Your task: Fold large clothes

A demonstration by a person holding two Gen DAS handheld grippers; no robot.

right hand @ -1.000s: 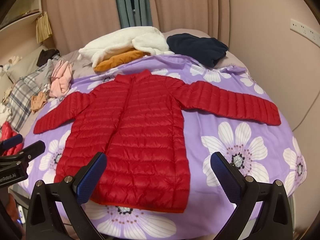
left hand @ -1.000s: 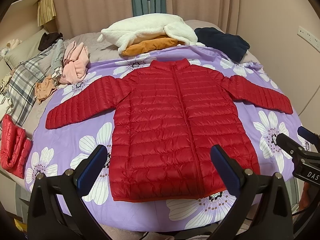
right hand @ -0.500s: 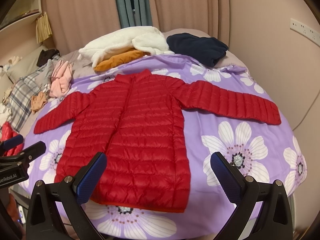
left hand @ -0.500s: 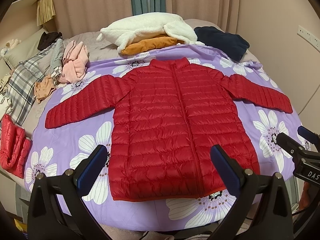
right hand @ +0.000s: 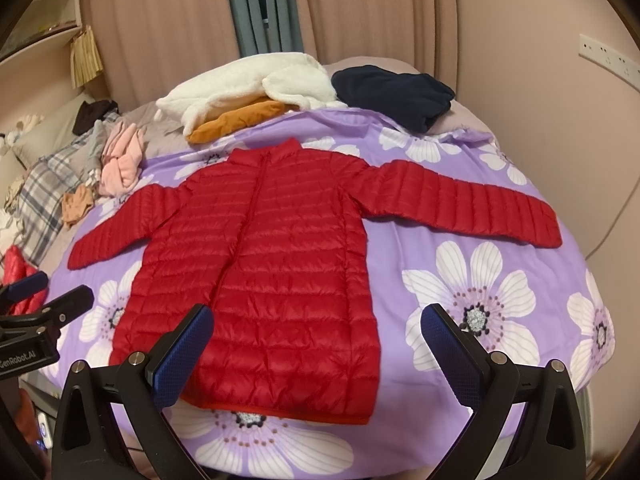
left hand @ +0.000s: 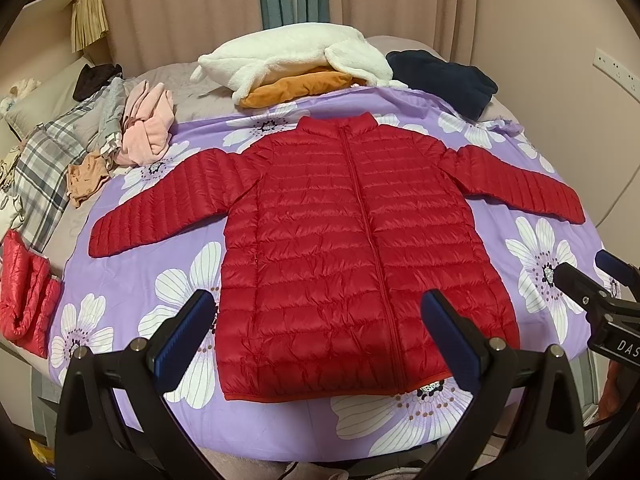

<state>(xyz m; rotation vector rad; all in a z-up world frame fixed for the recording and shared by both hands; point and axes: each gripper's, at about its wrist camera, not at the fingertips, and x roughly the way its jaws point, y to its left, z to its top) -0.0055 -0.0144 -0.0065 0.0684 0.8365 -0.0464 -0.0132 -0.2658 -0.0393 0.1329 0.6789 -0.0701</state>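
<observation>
Scanning left to right across the bed. Far left edge: a small red quilted item (left hand: 26,288), bunched, partly off the purple floral sheet (left hand: 132,280). Behind it, a grey plaid fabric (left hand: 44,164), then a crumpled tan cloth (left hand: 86,178) and a pile of pink clothing (left hand: 146,128), the last touching the sheet's left rear corner.

Left gripper (left hand: 320,334): jaws spread wide, nothing between them, blue pads facing inward; it hovers over the near hem of the red puffer jacket (left hand: 352,248), not touching it. In the right wrist view this gripper shows only as a black body at the left margin.

Jacket: lies flat, front up, zipped, collar toward the far side, hem toward the near edge of the bed. Both sleeves extended outward and angled slightly toward the near side; left sleeve cuff ends on the sheet near a white flower print, right sleeve cuff reaches close to the sheet's right edge.

Behind the collar: a white fleece garment (left hand: 296,54) lying on top of an orange garment (left hand: 296,86). Just right of these, a dark navy garment (left hand: 440,80), folded, at the sheet's far right corner.

Right gripper (right hand: 320,344): jaws also wide apart and empty, positioned above the jacket's lower right hem and the bare sheet beside it; no contact visible.

Background: beige curtains (right hand: 360,12), wall socket strip (right hand: 608,58) at far right.
</observation>
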